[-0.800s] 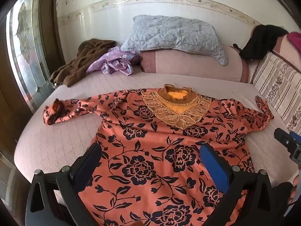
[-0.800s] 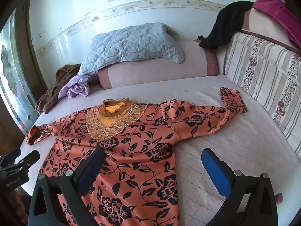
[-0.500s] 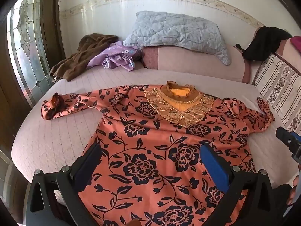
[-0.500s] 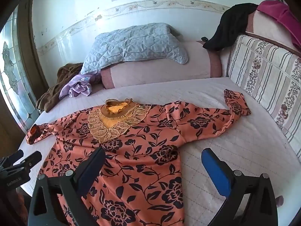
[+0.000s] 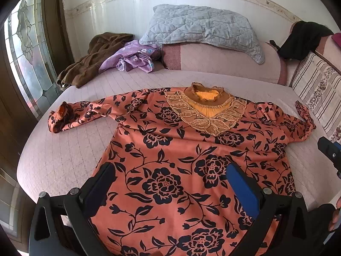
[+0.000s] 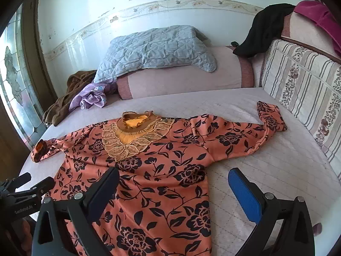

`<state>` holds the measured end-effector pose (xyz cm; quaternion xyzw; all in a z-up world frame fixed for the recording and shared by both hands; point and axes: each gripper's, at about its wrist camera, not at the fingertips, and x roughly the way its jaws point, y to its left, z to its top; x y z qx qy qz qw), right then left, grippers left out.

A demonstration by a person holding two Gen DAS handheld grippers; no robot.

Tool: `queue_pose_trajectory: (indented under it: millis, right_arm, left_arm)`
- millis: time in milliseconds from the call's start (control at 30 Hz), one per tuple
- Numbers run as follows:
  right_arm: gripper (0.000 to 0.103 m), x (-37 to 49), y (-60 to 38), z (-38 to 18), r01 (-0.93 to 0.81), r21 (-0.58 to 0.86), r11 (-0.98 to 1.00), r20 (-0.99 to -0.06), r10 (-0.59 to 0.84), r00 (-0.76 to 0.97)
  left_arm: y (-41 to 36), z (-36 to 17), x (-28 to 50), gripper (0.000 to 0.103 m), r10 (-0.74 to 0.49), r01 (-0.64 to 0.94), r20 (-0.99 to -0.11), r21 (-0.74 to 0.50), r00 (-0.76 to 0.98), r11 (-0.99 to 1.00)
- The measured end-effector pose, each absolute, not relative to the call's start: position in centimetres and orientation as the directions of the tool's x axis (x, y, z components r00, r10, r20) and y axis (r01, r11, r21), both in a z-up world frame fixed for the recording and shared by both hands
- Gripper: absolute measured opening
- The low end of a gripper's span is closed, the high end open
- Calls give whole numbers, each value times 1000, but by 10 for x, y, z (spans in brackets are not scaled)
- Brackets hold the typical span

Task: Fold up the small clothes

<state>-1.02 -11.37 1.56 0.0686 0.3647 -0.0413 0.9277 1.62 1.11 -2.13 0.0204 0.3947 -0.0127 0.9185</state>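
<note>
We hold the left hand-held gripper (image 5: 168, 183) with its jaws spread wide, and nothing is between them; it hangs above the lower body of the orange floral blouse (image 5: 191, 162) without touching the cloth. The right hand-held gripper (image 6: 172, 189) is also wide open and holds nothing. Its dark finger (image 6: 102, 192) is over the blouse, and its blue finger (image 6: 245, 196) is over the bare bed cover (image 6: 277, 160) at about 3 o'clock from the hem side.

The blouse lies flat and face up on the bed, the lace collar (image 6: 134, 136) toward 12 o'clock. One sleeve (image 5: 81, 113) goes out toward 9 o'clock, and the other sleeve (image 6: 255, 128) goes toward 3 o'clock, with its cuff bent back near the striped cushion (image 6: 302, 89).

At 12 o'clock a grey quilted pillow (image 5: 202, 25) rests on a pink bolster (image 5: 223, 59). At about 10 o'clock lie a purple garment (image 5: 130, 57) and a brown garment (image 5: 96, 57), well apart from the blouse.
</note>
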Motion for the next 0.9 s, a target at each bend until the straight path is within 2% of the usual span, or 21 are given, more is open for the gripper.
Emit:
queue_pose_trajectory:
  millis: [900]
  right_arm:
    - [103, -3, -107, 14, 104, 98, 990, -685, -9, 729]
  left_arm:
    - [11, -24, 21, 103, 12, 34, -728, 48, 685, 998]
